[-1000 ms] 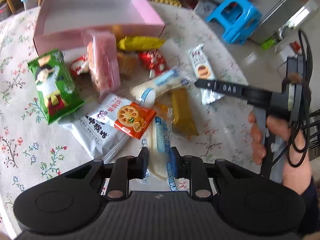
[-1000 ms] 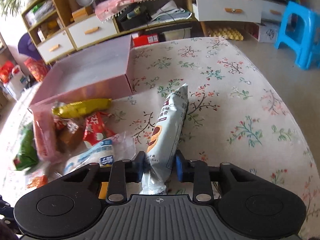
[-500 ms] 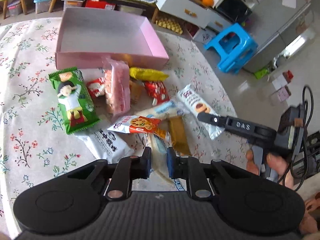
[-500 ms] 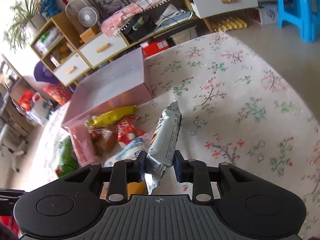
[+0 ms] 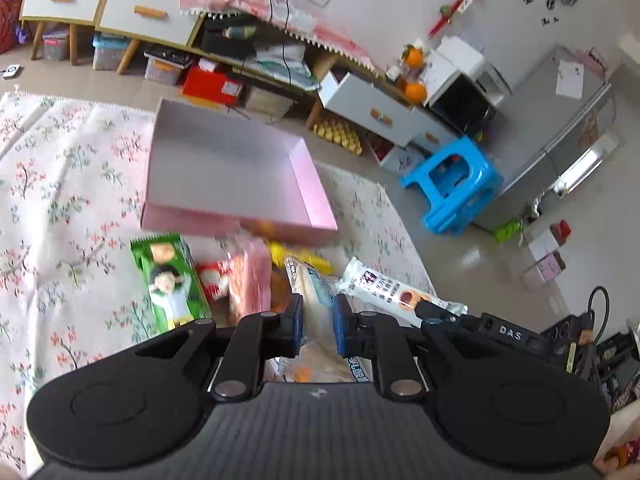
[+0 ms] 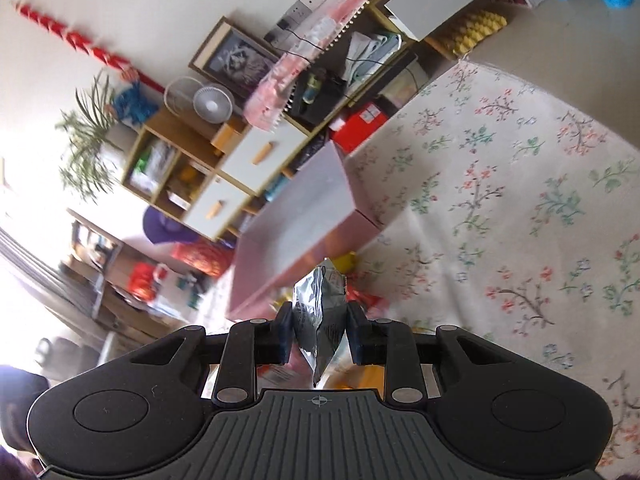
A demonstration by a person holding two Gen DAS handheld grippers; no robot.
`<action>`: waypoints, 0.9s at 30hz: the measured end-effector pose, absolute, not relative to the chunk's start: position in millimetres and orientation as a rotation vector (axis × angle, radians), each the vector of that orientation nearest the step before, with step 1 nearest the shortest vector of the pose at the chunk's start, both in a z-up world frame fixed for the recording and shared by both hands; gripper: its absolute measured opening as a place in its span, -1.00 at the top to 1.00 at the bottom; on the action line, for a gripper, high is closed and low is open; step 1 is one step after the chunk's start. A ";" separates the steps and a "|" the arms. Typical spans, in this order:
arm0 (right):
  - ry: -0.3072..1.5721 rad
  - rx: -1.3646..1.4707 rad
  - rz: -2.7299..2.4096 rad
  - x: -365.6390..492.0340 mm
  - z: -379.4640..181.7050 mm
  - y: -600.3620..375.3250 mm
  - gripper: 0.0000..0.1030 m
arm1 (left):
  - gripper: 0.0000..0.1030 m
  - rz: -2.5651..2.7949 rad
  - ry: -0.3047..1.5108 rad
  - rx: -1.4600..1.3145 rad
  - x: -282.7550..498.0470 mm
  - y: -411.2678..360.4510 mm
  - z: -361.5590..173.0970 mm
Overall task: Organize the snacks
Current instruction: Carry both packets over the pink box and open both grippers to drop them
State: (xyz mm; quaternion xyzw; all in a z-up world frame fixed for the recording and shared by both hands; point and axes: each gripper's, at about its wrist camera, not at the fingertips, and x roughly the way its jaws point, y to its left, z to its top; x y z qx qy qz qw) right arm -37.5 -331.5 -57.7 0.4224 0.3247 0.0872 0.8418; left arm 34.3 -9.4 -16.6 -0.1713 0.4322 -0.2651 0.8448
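Note:
My left gripper (image 5: 318, 322) is shut on a long cream and blue snack packet (image 5: 314, 288), lifted above the pile. My right gripper (image 6: 319, 332) is shut on a silver biscuit packet (image 6: 320, 308); it shows in the left wrist view (image 5: 384, 286) held in the air beside the left one. The empty pink box (image 5: 224, 172) lies ahead on the floral tablecloth (image 5: 52, 200), also in the right wrist view (image 6: 304, 220). A green packet (image 5: 168, 280), a pink packet (image 5: 252, 276) and red and yellow snacks lie in front of the box.
A blue stool (image 5: 452, 184) stands on the floor to the right of the table. Cabinets with drawers (image 5: 104, 8) and clutter line the far wall. The table edge runs along the right side.
Both grippers have lifted their packets off the table and tilted up toward the pink box. The pile now sits lower and farther below in both views.

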 end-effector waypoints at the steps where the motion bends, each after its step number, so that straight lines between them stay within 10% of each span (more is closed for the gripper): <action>1: 0.676 0.898 0.187 -35.3 -56.2 -332.0 0.49 | 0.73 -0.551 0.904 -0.365 38.0 -9.1 -15.1; 27: 0.738 0.677 0.123 148.3 -81.5 -285.2 0.48 | 0.73 -0.248 0.827 -0.298 156.6 -15.8 -65.1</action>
